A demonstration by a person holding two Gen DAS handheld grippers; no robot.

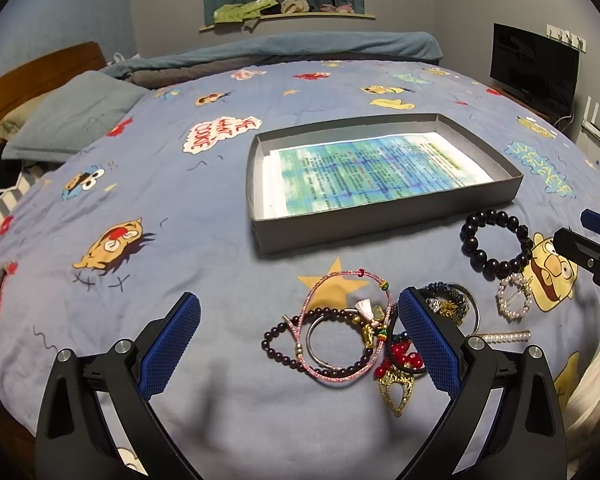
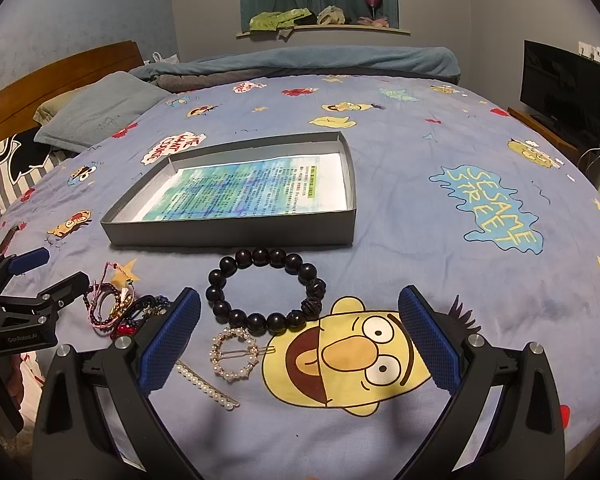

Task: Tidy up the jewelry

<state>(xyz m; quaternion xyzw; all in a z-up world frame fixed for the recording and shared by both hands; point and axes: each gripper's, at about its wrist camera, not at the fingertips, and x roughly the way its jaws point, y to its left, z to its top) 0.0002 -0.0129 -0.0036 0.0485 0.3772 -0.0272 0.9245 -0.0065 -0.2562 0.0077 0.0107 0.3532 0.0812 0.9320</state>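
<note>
A grey shallow box [image 1: 380, 220] [image 2: 236, 234] lined with a printed sheet lies on the bed. In front of it lie a black bead bracelet [image 1: 496, 238] [image 2: 265, 292], a round pearl clip [image 1: 514, 298] [image 2: 234, 354], a straight pearl clip [image 1: 504, 337] [image 2: 206, 384], and a tangle of pink cord, silver bangle, dark beads and red charm [image 1: 340, 332] [image 2: 114, 308]. My left gripper [image 1: 300, 334] is open above the tangle. My right gripper [image 2: 300, 340] is open just before the black bracelet.
The bed has a blue cartoon-print cover [image 1: 180, 208] [image 2: 420, 208]. Pillows [image 1: 72, 120] and a wooden headboard [image 2: 60, 68] are at the left, a folded blanket [image 1: 300, 46] at the back. A TV [image 2: 560, 84] stands at the right.
</note>
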